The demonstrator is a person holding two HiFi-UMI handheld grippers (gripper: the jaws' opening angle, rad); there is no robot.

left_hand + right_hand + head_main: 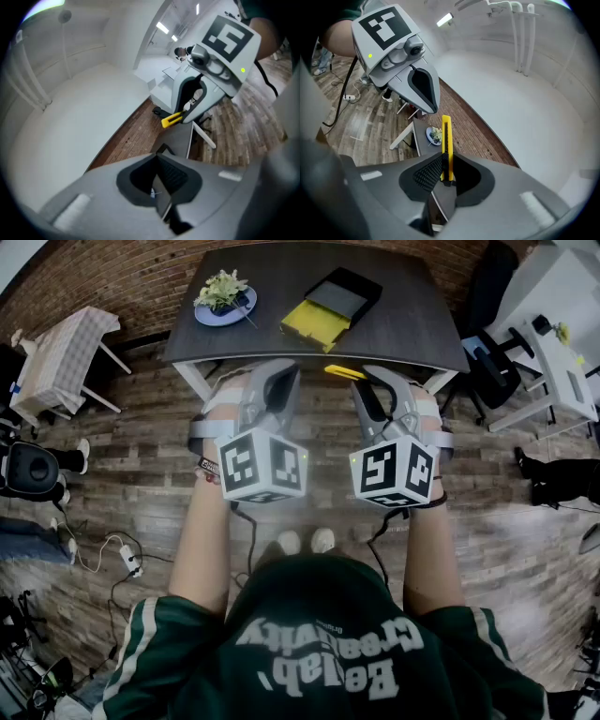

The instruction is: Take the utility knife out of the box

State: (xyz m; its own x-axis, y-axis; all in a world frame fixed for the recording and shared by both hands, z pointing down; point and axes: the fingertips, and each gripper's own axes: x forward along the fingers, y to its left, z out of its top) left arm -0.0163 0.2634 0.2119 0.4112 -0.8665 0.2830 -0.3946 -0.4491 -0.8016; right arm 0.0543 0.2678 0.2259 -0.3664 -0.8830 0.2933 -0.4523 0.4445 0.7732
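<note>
Already out of the box (334, 304); right gripper (446, 174) fingers clamp the utility knife (446, 138), long axis running out ahead over the bench (412, 320); left gripper (161, 187) fingers closed, empty.

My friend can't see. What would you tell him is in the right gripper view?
The right gripper grips a yellow utility knife pointing away from the camera. Beyond it are the left gripper and a dark table.

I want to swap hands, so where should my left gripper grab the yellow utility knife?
Probably the free yellow length of the utility knife jutting beyond the right gripper, approached from the left, clamping its flat sides: it is long and slim.
</note>
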